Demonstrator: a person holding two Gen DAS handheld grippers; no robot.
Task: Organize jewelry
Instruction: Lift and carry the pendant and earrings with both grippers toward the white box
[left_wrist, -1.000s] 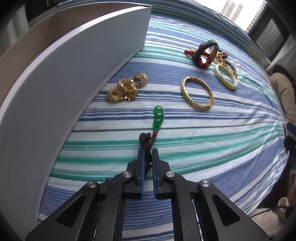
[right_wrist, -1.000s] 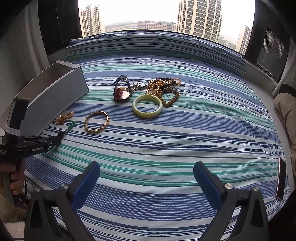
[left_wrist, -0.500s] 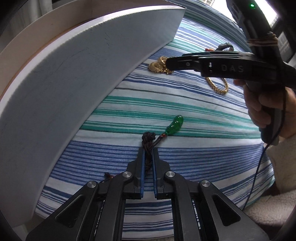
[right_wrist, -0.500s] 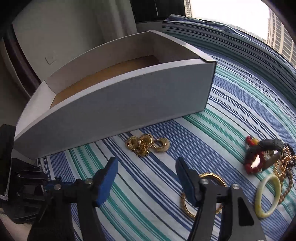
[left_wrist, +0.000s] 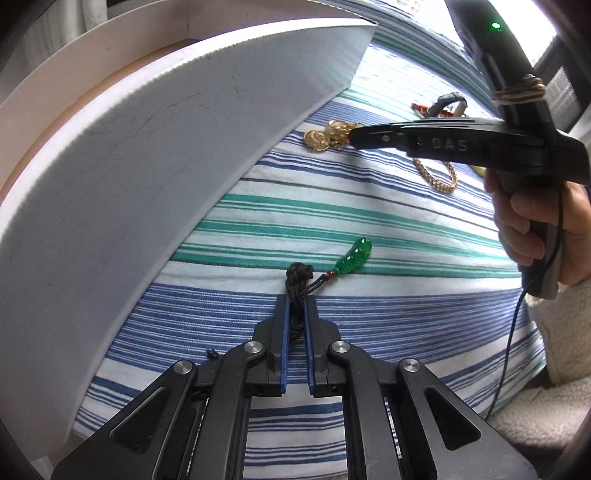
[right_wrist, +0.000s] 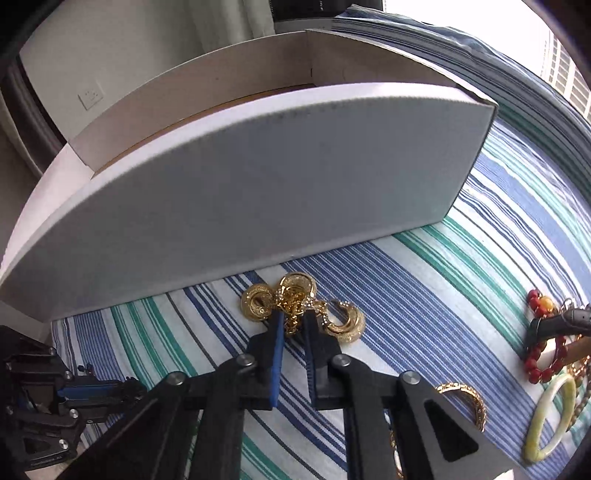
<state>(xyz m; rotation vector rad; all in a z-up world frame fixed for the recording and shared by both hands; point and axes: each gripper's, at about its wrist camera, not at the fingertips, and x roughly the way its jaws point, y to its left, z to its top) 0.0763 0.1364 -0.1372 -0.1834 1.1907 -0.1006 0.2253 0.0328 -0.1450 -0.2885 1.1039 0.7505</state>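
My left gripper (left_wrist: 295, 301) is shut on the black cord of a green jade pendant (left_wrist: 354, 256), which hangs just above the striped bedspread beside the white cardboard box (left_wrist: 147, 155). My right gripper (right_wrist: 294, 319) is shut on a cluster of gold earrings and chain (right_wrist: 295, 301) lying in front of the box's front wall (right_wrist: 258, 184). The right gripper also shows in the left wrist view (left_wrist: 351, 138), with its tip at the gold cluster (left_wrist: 325, 136).
A gold chain bangle (right_wrist: 465, 398), a pale jade bangle (right_wrist: 550, 421), a red bead bracelet (right_wrist: 543, 354) and a dark watch band (left_wrist: 448, 101) lie on the bedspread to the right. The box is open on top, with a brown floor.
My right gripper has come down onto the gold cluster and closed on it. My left gripper still holds the pendant cord and has moved closer to the box wall.
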